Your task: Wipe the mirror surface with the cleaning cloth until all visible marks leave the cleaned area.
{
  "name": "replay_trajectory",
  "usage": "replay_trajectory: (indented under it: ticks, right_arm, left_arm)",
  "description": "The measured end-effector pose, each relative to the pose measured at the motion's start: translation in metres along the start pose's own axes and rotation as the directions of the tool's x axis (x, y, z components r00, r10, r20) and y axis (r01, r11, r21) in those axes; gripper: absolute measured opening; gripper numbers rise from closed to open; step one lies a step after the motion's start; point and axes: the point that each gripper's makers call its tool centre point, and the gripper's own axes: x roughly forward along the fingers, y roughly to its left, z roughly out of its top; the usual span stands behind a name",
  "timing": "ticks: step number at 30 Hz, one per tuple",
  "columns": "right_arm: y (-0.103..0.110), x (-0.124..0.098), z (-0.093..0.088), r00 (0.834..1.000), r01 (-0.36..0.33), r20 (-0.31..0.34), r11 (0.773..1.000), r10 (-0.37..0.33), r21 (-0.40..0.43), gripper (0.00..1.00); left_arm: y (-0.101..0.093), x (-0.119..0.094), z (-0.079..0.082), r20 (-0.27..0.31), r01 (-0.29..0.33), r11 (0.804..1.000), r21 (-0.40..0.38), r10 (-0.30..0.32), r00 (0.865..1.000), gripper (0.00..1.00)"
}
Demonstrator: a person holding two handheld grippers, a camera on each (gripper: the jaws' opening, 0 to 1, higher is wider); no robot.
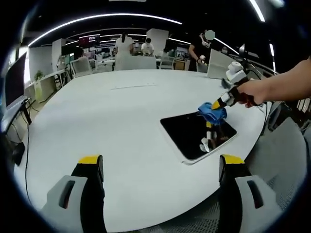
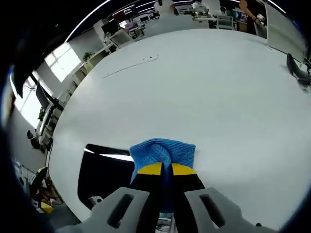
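Note:
The mirror [image 1: 194, 136] lies flat on the white table [image 1: 121, 121], a dark rectangle with a pale rim, toward the right edge. My right gripper [image 1: 219, 104] comes in from the right, shut on the blue cleaning cloth [image 1: 212, 112], which hangs over the mirror's far right edge; I cannot tell whether it touches the glass. In the right gripper view the cloth [image 2: 163, 149] bunches out ahead of my shut jaws [image 2: 165, 169], with the mirror [image 2: 104, 172] to their left. My left gripper [image 1: 160, 162] stands open, nothing in it, over the table's near side.
A hand [image 1: 262, 90] holds the right gripper. A grey chair [image 1: 284, 150] stands past the table's right edge. A thin line [image 1: 133, 86] lies on the far table top. A white panel [image 1: 218, 63] stands at the back right, with desks and people beyond.

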Motion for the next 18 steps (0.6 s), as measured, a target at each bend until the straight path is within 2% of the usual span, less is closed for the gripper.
replay_trajectory:
  ticks: [4,6,7,8,10,11,13,15,18]
  right_arm:
    - [0.000,0.000,0.000,1.000,0.004,0.001,1.000,-0.004,-0.001,0.00]
    - [0.000,0.001,0.000,1.000,0.005,-0.003,1.000,-0.005,-0.006,0.00]
    - [-0.001,0.001,0.001,1.000,0.006,-0.006,1.000,-0.006,-0.008,0.00]
    - [-0.001,0.002,0.001,1.000,0.007,-0.007,1.000,-0.007,-0.010,0.00]
    - [-0.001,0.001,0.003,1.000,0.011,0.001,1.000,-0.011,-0.007,0.00]
    - [-0.001,0.002,0.004,1.000,0.012,0.001,1.000,-0.012,-0.008,0.00]
    - [-0.001,0.002,0.002,1.000,0.017,0.000,1.000,-0.017,-0.019,0.00]
    - [0.000,0.003,0.002,1.000,0.022,0.002,1.000,-0.022,0.003,0.00]
    - [0.002,0.004,0.002,1.000,0.024,-0.006,1.000,-0.024,-0.019,0.00]
  left_arm:
    - [-0.001,-0.002,0.009,0.013,0.002,1.000,0.011,-0.002,1.000,0.99]
    - [0.005,-0.003,0.011,0.018,-0.033,0.998,-0.055,0.034,0.999,0.99]
    - [0.007,-0.004,0.009,0.007,-0.040,0.991,-0.126,0.041,0.999,0.99]
    - [0.010,-0.003,0.013,0.029,-0.033,0.988,-0.152,0.037,0.999,0.99]
    - [0.012,-0.001,0.011,0.019,-0.050,0.997,-0.050,0.051,0.998,0.99]
    - [0.006,0.003,0.002,-0.007,-0.034,0.999,0.001,0.034,0.999,0.99]
    - [0.002,0.005,-0.010,-0.061,-0.012,1.000,0.007,0.013,0.998,0.98]
    - [0.004,0.006,-0.004,-0.022,-0.013,1.000,-0.005,0.013,1.000,0.98]
    - [0.005,0.005,-0.007,-0.040,-0.011,1.000,0.020,0.012,0.999,0.96]
